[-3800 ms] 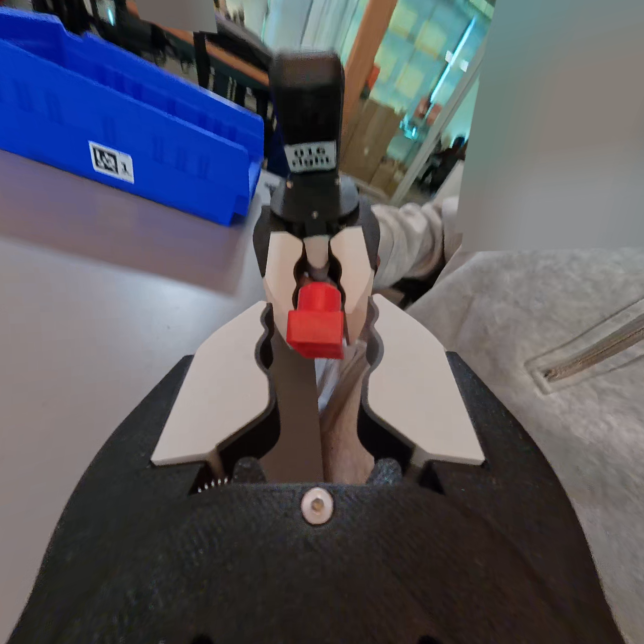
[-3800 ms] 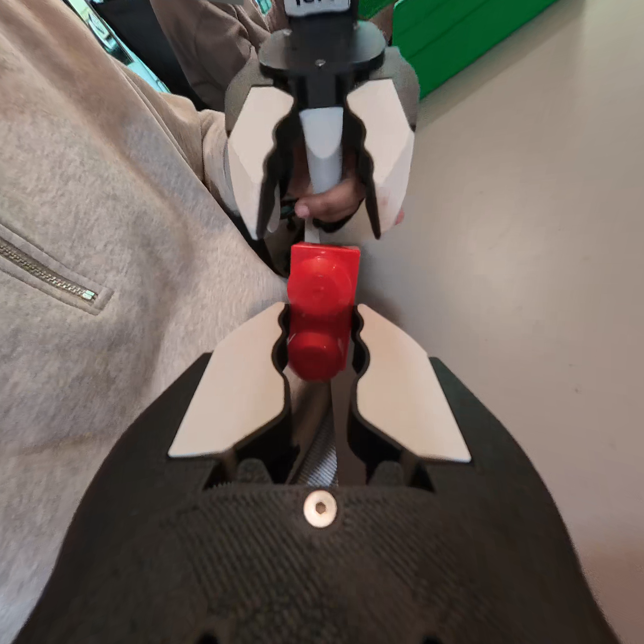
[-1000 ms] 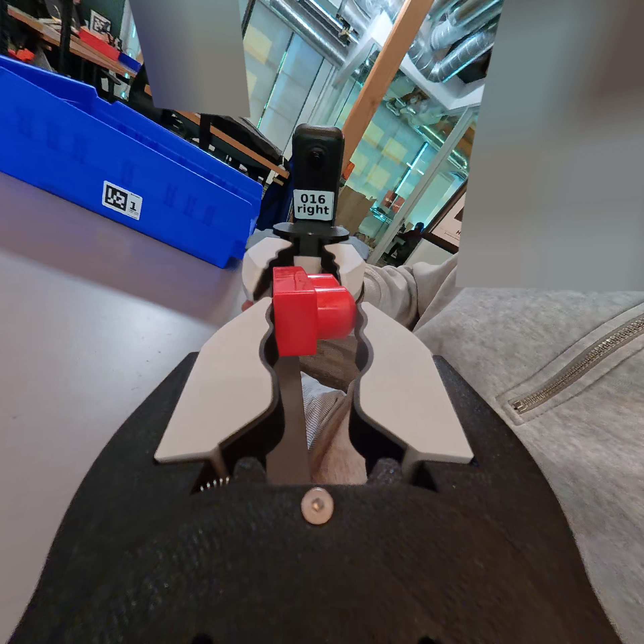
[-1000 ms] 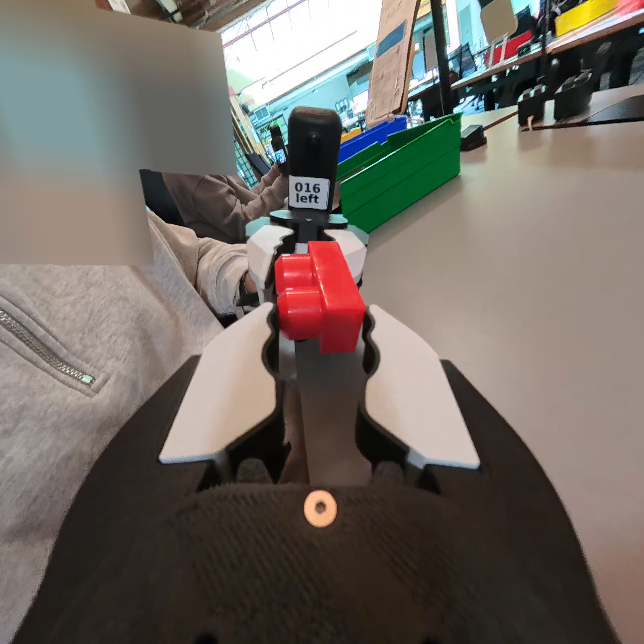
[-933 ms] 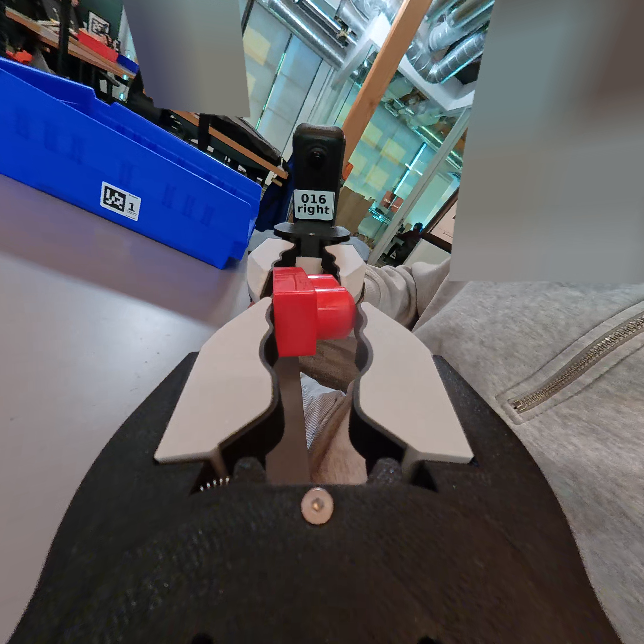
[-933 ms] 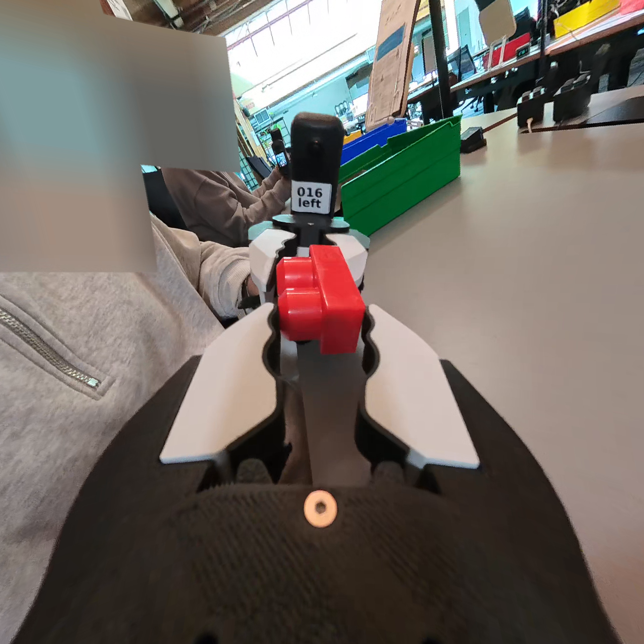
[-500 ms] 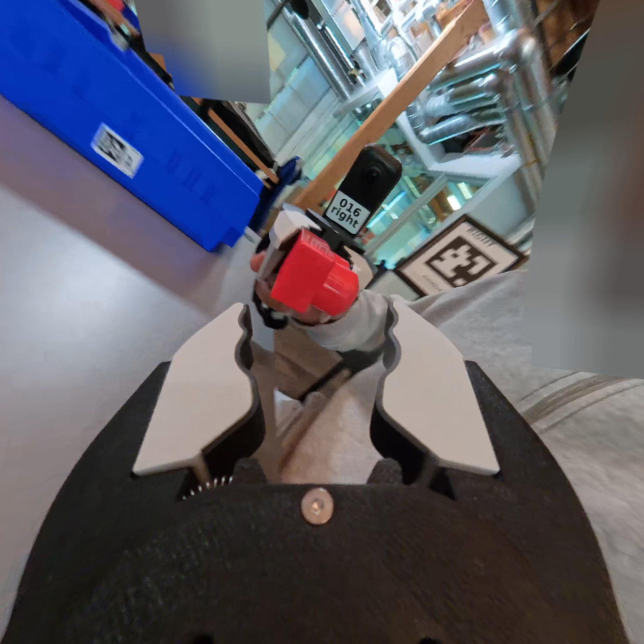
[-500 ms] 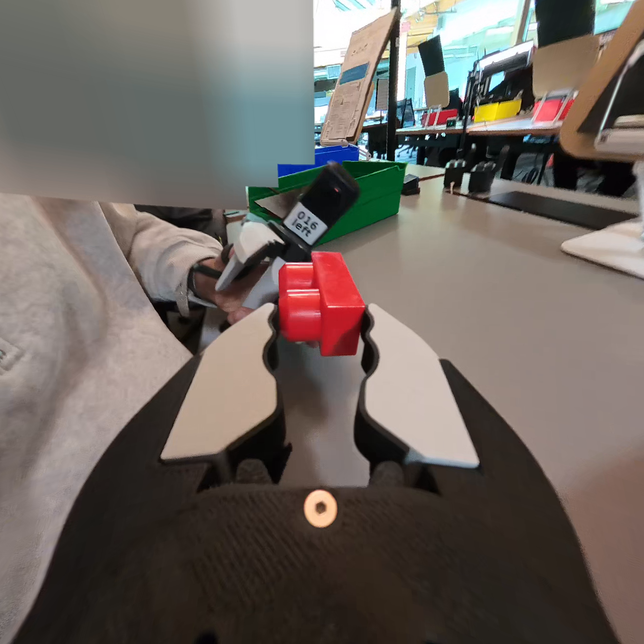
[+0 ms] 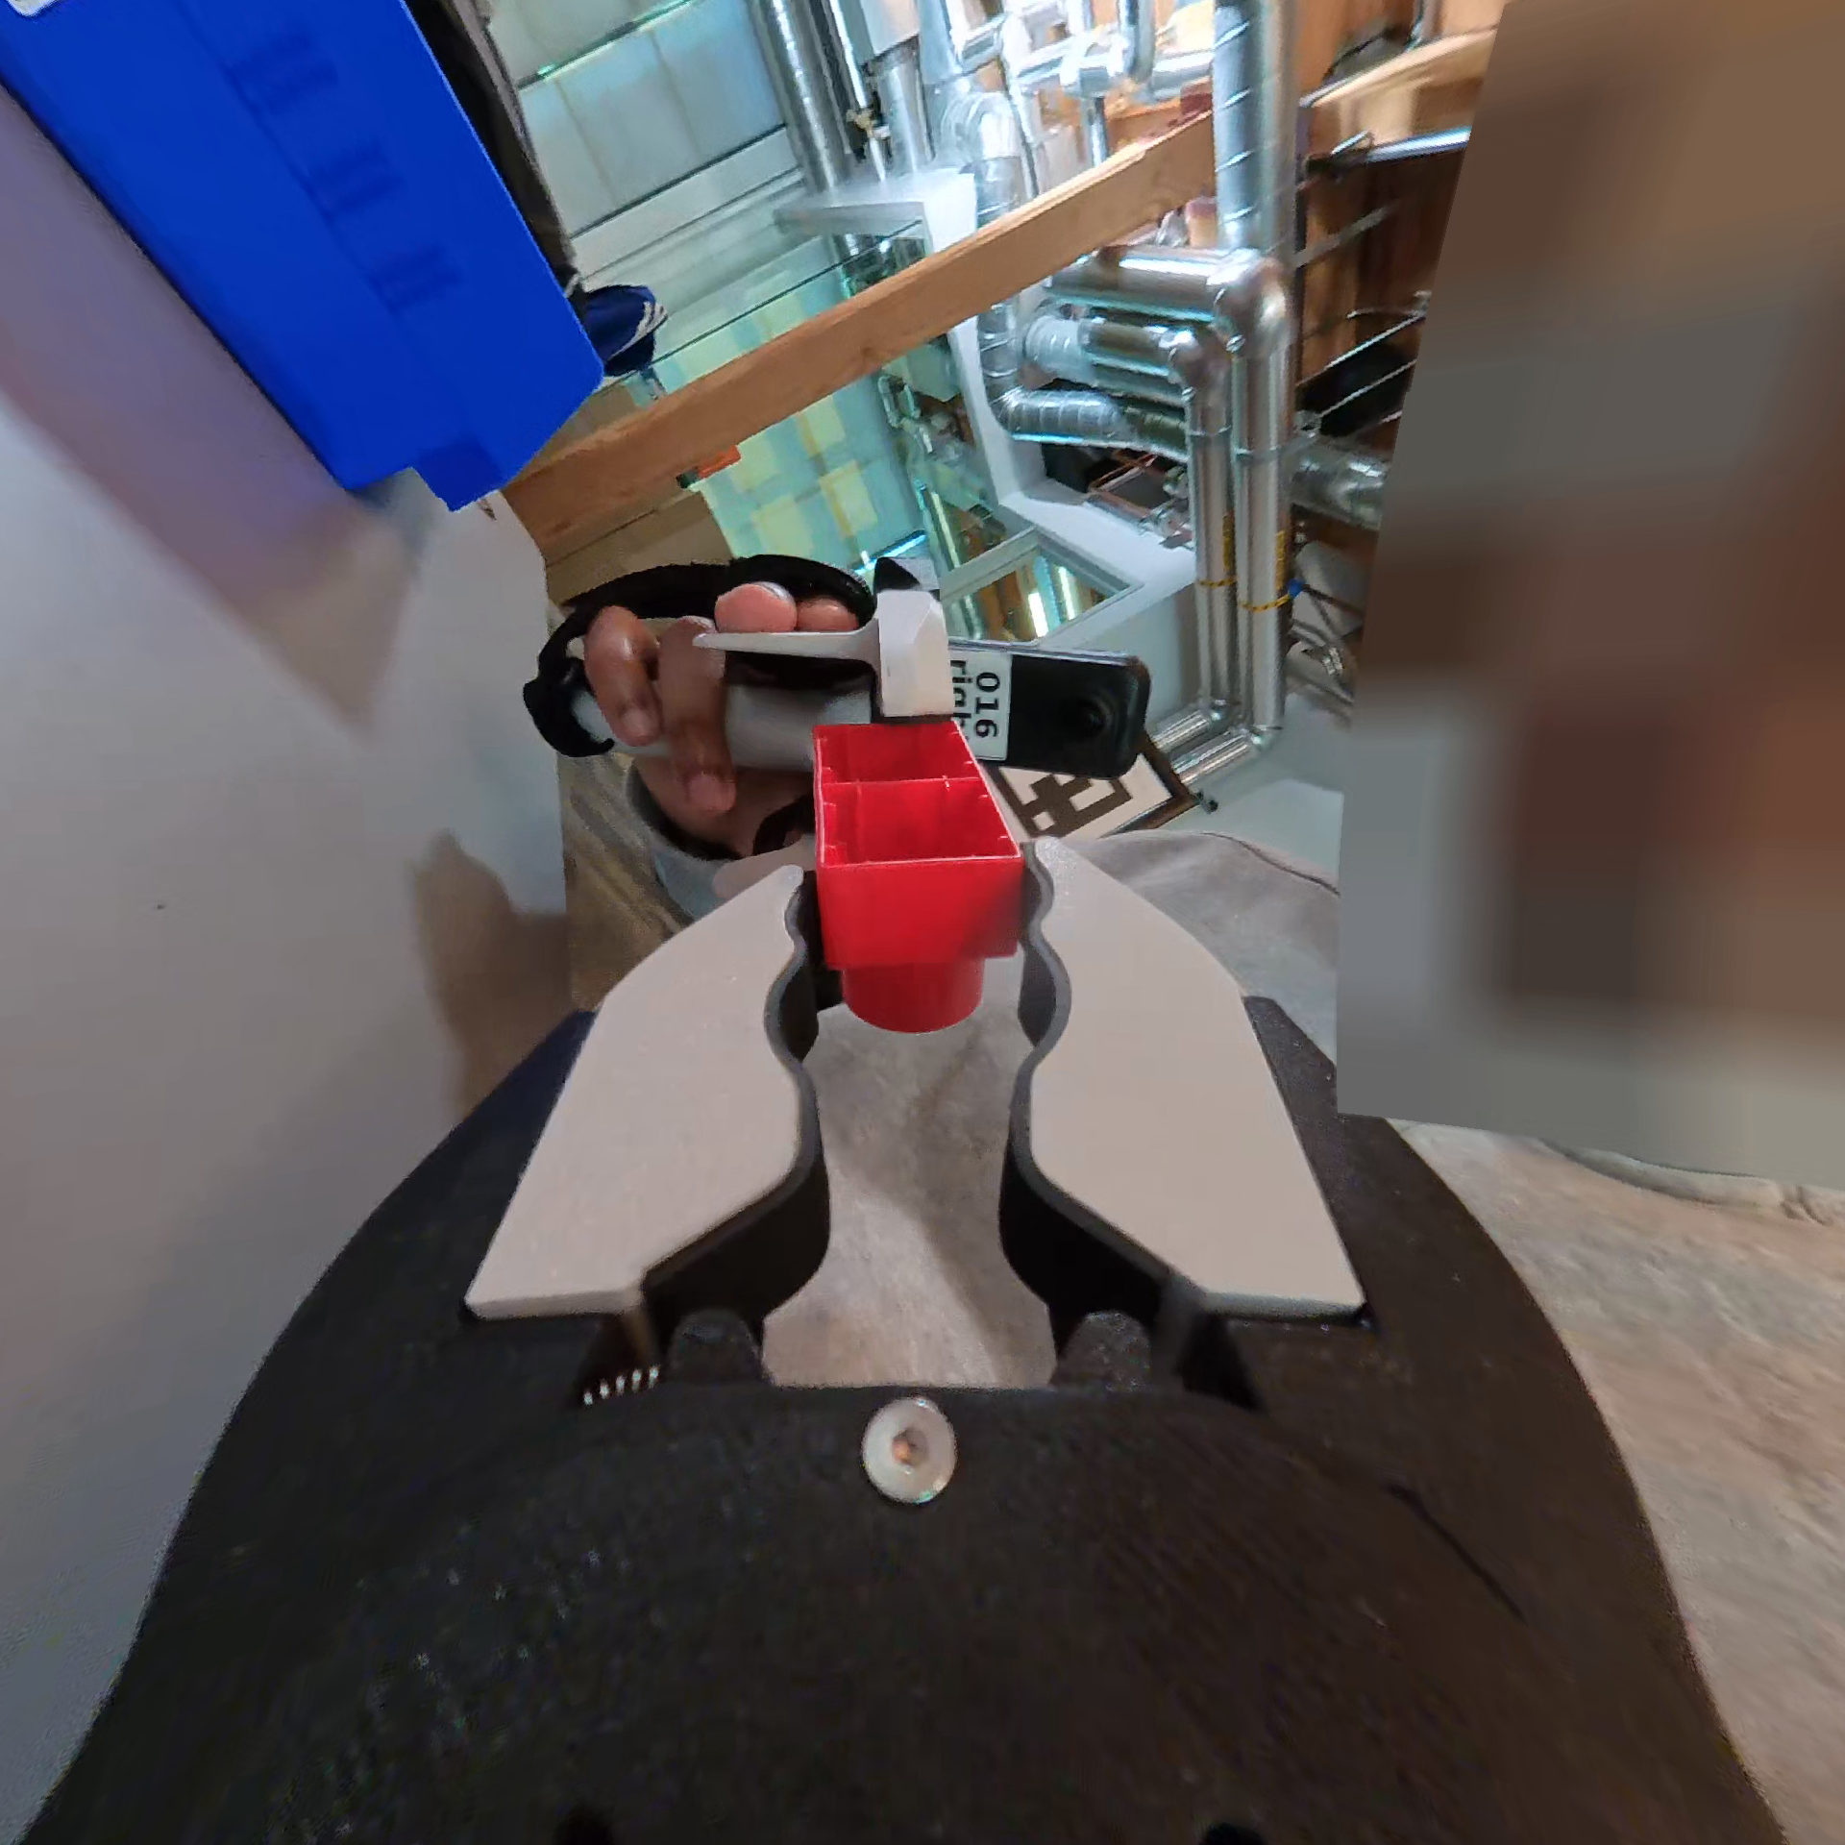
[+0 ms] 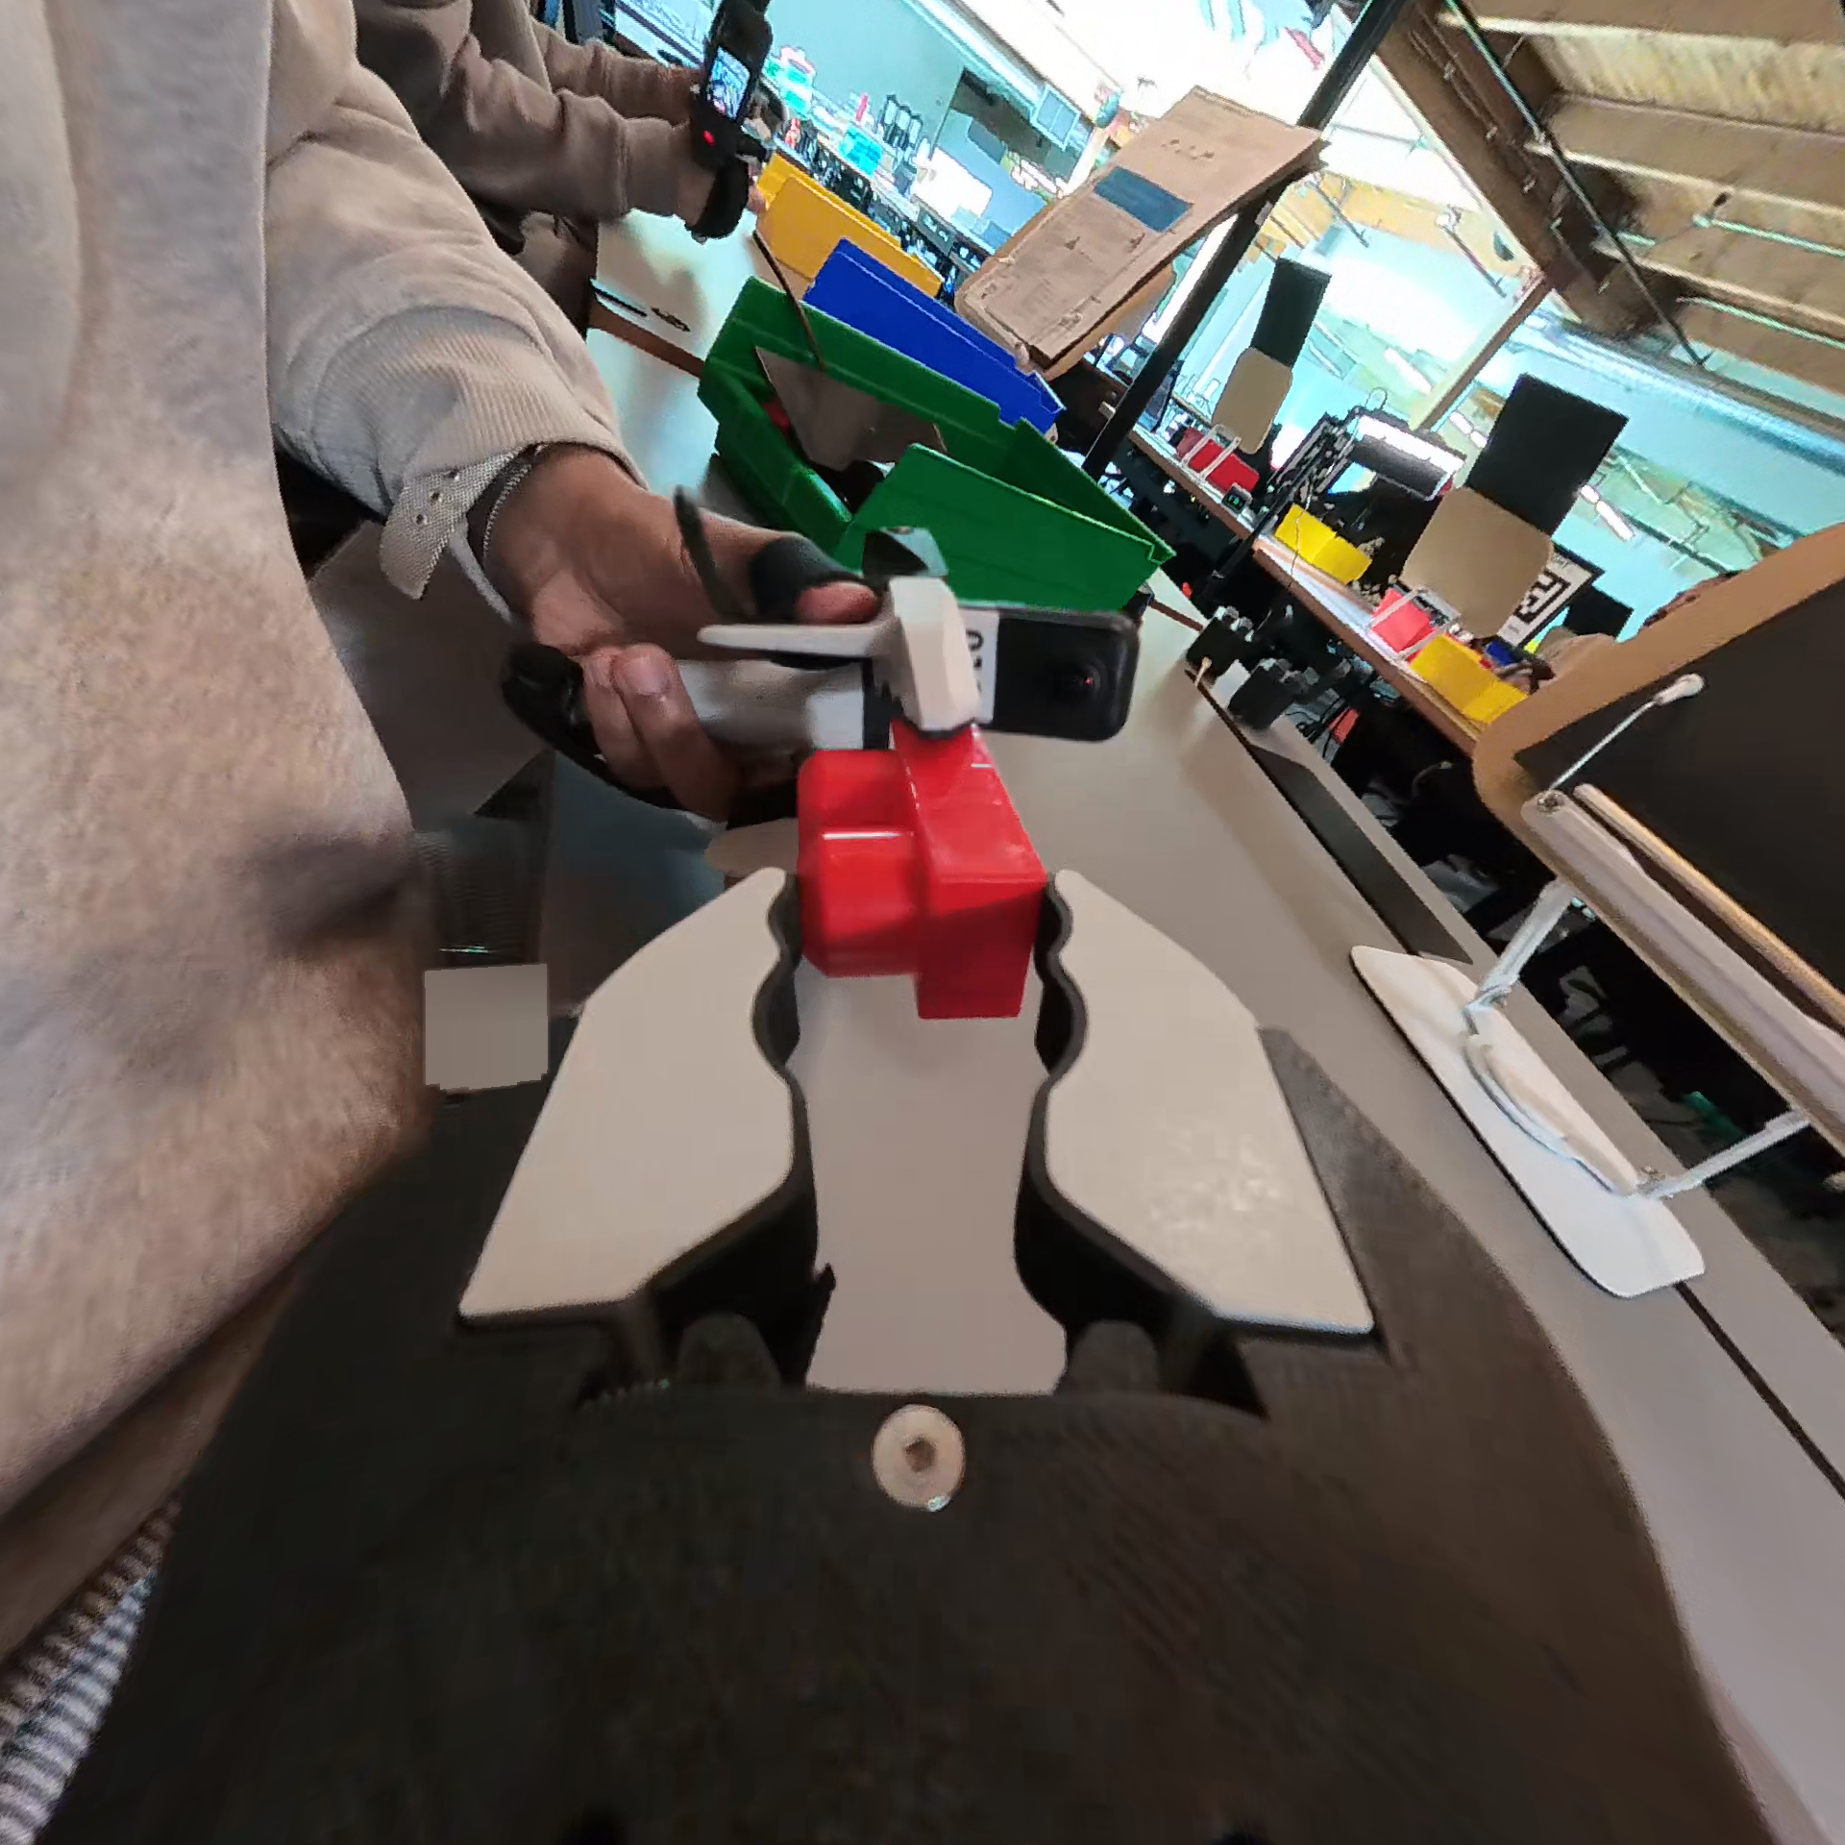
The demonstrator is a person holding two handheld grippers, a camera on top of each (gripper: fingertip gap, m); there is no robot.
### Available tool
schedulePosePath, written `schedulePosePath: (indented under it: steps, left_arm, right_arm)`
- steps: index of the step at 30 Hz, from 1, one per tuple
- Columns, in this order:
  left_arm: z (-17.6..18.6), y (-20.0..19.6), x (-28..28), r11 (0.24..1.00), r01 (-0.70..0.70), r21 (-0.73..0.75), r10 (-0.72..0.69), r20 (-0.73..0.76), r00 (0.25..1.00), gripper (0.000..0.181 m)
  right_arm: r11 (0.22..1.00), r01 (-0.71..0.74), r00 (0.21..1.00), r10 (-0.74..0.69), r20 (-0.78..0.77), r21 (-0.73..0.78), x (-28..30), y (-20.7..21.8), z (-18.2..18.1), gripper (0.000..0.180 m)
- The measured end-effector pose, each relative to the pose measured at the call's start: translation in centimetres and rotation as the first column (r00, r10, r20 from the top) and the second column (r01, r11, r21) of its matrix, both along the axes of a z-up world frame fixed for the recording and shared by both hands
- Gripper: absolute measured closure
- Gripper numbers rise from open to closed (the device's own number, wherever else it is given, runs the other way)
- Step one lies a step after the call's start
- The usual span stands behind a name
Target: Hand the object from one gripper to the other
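A red block with a round stud sits between the fingertips of my left gripper, whose jaws are closed onto its sides. The same block is also clamped between the fingertips of my right gripper. The grippers meet at a right angle, held in the air over the table edge. In the left wrist view a finger of the right gripper lies across the block's far end. In the right wrist view a finger of the left gripper does the same.
A blue bin stands on the grey table to the left. In the right wrist view a green bin, a white stand base and the person's grey sweatshirt are close by. Left and right tips are no more than a few centimetres apart.
Half a second ago my left gripper was open wide and off the block. It has come up to the block and closed on it. My right gripper has kept its grip and rolled.
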State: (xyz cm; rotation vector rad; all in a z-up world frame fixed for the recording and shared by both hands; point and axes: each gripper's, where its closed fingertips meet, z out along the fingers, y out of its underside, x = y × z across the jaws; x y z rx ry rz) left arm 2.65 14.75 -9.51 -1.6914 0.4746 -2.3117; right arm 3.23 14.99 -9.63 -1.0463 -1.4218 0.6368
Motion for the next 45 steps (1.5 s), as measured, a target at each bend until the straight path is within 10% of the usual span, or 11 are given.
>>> schedulePosePath:
  steps: [10,19,36,45]
  left_arm:
    - [0.1,2.6,-1.3,0.940,-0.239,0.243,0.263,-0.069,0.962,0.144]
    - [0.0,3.4,-1.5,0.782,-0.313,0.539,0.449,-0.139,0.883,0.143]
    - [-0.4,4.1,-1.7,0.825,-0.361,0.435,0.454,-0.129,0.882,0.143]
    - [0.2,2.9,-1.1,0.871,-0.290,0.397,0.348,-0.080,0.934,0.144]
  right_arm:
    - [0.970,0.048,0.991,-0.077,-0.111,-0.240,0.7,2.3,0.4,0.108]
    - [0.869,0.115,0.978,-0.183,-0.096,-0.481,1.5,4.3,-0.6,0.123]
    - [0.839,0.172,0.975,-0.220,-0.033,-0.516,-0.3,3.8,-1.5,0.133]
    - [0.650,-0.111,0.981,-0.052,-0.189,-0.752,-0.6,1.9,-0.7,0.134]
